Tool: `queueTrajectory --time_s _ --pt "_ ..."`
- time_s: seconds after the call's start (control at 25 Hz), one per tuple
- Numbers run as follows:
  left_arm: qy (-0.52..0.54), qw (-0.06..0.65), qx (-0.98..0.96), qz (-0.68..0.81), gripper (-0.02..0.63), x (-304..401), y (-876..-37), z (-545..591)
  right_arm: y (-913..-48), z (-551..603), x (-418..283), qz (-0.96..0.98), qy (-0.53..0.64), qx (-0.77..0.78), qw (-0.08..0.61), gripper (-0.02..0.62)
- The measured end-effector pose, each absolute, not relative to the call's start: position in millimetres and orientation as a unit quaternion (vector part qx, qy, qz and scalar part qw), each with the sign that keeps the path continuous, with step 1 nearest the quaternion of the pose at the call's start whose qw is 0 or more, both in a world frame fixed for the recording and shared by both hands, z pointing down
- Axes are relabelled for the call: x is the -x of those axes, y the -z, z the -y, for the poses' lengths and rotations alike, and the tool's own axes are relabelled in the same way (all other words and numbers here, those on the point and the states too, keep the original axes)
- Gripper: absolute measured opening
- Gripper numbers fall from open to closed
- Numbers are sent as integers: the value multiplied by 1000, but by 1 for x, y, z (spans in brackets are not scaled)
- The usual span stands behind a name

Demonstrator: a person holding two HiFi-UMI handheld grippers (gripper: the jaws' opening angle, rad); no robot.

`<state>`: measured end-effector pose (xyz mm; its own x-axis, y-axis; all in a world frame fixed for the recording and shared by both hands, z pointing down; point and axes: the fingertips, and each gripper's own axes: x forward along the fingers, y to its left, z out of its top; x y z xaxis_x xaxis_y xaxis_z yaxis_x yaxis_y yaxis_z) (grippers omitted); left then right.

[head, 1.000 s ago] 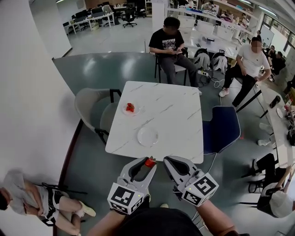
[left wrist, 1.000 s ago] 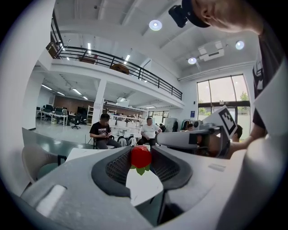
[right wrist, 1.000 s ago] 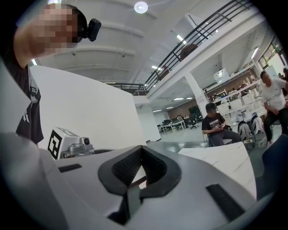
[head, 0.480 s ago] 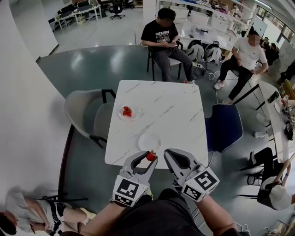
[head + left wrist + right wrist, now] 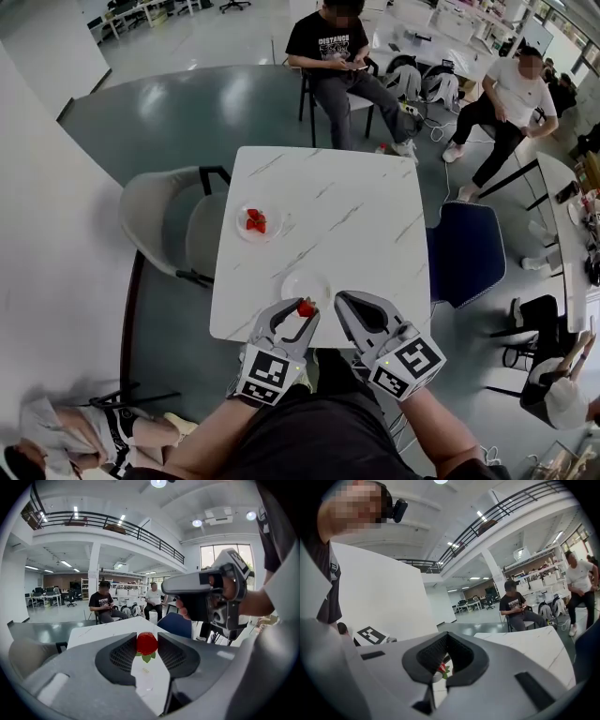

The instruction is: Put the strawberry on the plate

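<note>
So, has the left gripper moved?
Yes, the left gripper went forward: its strawberry was short of the table's near edge, now it's at the plate's near rim.

The white marble table (image 5: 347,216) carries a dish (image 5: 242,231) of strawberries (image 5: 255,221) at nine o'clock and a bare plate (image 5: 298,281) at six.

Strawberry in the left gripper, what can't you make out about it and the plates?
Head view: the left gripper covers the near rim of the empty clear plate, so how high the red strawberry sits above it is unclear.
Right gripper view: the right gripper's jaws leave only a sliver of strawberry.
Head view: the fruit on the far clear plate is too small to count.
</note>
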<state>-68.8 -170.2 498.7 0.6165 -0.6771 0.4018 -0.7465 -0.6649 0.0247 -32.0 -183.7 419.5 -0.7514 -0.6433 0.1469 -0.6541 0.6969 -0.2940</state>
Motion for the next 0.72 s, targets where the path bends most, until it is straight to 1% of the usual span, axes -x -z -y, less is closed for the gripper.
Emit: queueTrajectory --time_s 0.32,0.72 --pt "-225 117 -884 393 115 61 -562 210 -462 230 31 923 -183 -338 20 3" --pt "-293 141 -871 368 115 59 -650 235 -531 260 30 913 -216 -344 42 3"
